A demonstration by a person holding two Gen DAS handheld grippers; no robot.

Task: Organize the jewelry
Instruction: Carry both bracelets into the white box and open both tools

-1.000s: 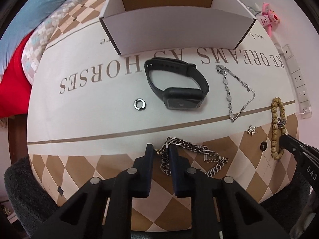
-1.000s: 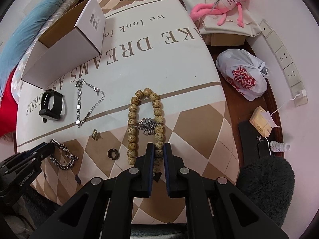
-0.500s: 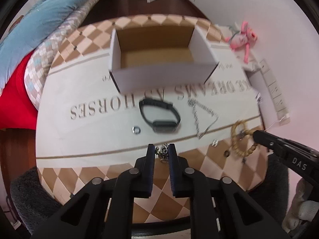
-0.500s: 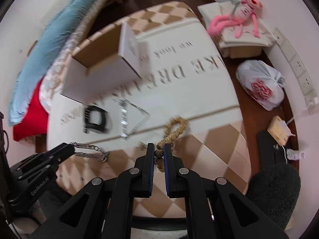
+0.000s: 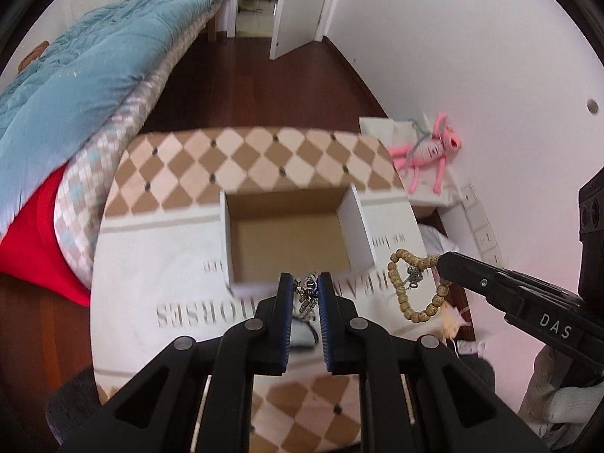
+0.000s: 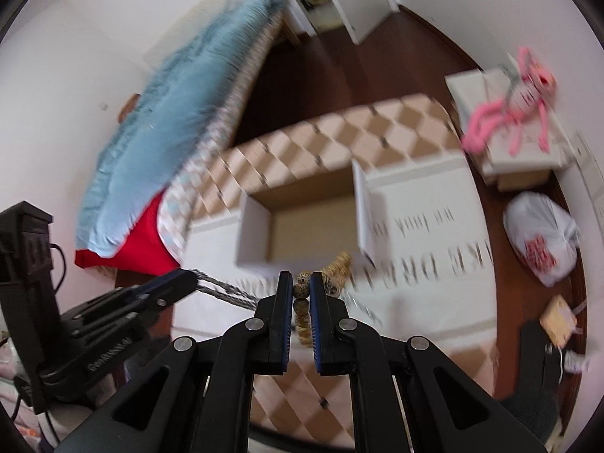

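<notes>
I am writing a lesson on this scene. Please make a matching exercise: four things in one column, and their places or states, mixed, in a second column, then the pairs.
Things:
1. silver chain
2. bead bracelet
3. cardboard box
4. pink plush toy

Places or states:
A. open, nothing visible inside
B. held in the right gripper
C. off the table, near the wall
D. held in the left gripper

Pairs: 1-D, 2-B, 3-A, 4-C
</notes>
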